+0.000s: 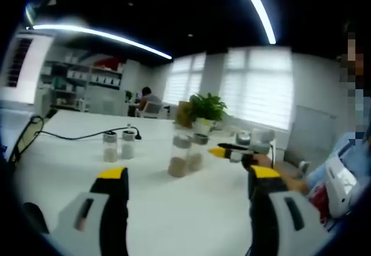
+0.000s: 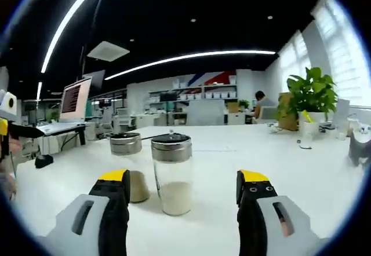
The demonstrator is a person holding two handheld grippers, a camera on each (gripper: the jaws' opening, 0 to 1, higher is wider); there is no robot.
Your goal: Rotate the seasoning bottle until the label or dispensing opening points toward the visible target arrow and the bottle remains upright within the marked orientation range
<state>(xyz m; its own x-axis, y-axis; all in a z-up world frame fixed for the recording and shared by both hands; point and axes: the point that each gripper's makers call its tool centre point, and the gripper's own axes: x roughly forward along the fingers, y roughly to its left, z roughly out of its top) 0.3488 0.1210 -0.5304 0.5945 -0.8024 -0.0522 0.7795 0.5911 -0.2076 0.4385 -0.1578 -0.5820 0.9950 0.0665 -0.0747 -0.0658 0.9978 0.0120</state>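
Plainly, the left gripper held its yellow-tipped black jaws wide apart over the white table, gripping nothing and touching nothing. Ahead of them, near the table's middle, stood a clear glass seasoning bottle with a grey metal lid and brown contents, upright, with a second similar bottle just behind it. Two more small shakers stood side by side further left, near a black cable. The right gripper showed beyond the bottles, near the table's right edge.

In the right gripper view, the right gripper also had its jaws wide open and empty. Between them and slightly beyond stood a clear bottle with a silver lid and white contents, upright, untouched, with a brown-filled bottle just beside it on the left. A green potted plant stood toward the far right edge.
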